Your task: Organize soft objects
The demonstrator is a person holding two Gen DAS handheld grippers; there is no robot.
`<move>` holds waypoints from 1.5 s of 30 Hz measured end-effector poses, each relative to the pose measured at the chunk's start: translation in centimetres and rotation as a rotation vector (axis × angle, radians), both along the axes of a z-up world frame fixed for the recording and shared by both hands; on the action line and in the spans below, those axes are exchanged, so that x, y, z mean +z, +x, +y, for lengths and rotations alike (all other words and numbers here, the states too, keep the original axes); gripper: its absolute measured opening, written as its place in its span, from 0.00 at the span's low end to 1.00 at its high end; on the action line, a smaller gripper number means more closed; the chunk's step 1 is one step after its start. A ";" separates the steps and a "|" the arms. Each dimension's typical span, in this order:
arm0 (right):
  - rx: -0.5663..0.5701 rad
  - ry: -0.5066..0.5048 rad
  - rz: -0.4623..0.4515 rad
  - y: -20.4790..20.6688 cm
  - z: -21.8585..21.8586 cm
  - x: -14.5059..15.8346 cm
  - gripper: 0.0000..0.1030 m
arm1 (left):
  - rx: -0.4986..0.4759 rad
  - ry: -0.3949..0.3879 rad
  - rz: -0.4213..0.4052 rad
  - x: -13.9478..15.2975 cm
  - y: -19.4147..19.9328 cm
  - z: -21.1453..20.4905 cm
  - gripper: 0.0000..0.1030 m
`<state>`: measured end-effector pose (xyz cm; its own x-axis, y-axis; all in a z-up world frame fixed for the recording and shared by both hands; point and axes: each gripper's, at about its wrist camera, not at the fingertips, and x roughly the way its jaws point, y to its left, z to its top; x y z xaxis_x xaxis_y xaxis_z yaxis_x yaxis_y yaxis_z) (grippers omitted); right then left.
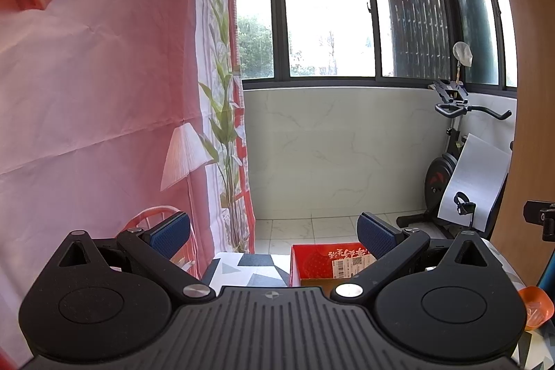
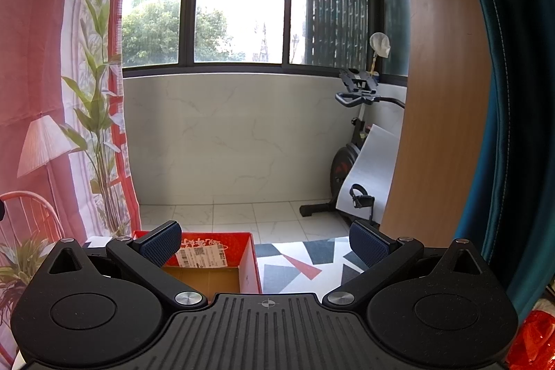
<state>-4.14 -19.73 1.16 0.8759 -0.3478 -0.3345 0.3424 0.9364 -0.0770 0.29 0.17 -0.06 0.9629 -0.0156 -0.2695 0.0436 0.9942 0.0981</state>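
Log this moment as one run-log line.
left tongs: open, empty | right tongs: open, empty | red cardboard box: open on patterned tablecloth | soft objects: none grasped

Red box (image 2: 215, 260) floor behind tongs

left claw (image 1: 274, 236): wide open, holding nothing
red box (image 1: 312, 266): on patterned surface (image 1: 242, 269), ahead between the fingers

Left gripper (image 1: 274, 240) and right gripper (image 2: 265, 241), jaws wide apart, level
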 end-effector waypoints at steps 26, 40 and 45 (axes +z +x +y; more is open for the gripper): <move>0.001 0.003 0.003 0.1 -0.1 -0.2 1.00 | 0.002 0.003 0.008 0.0 0.1 0.1 1.00; 0.085 0.104 -0.041 0.9 -1.5 -4.6 1.00 | 0.025 0.014 0.058 -3.0 1.8 0.5 1.00; 0.076 0.140 -0.039 2.1 -2.5 -8.6 1.00 | 0.028 0.025 0.108 -6.0 2.9 0.9 1.00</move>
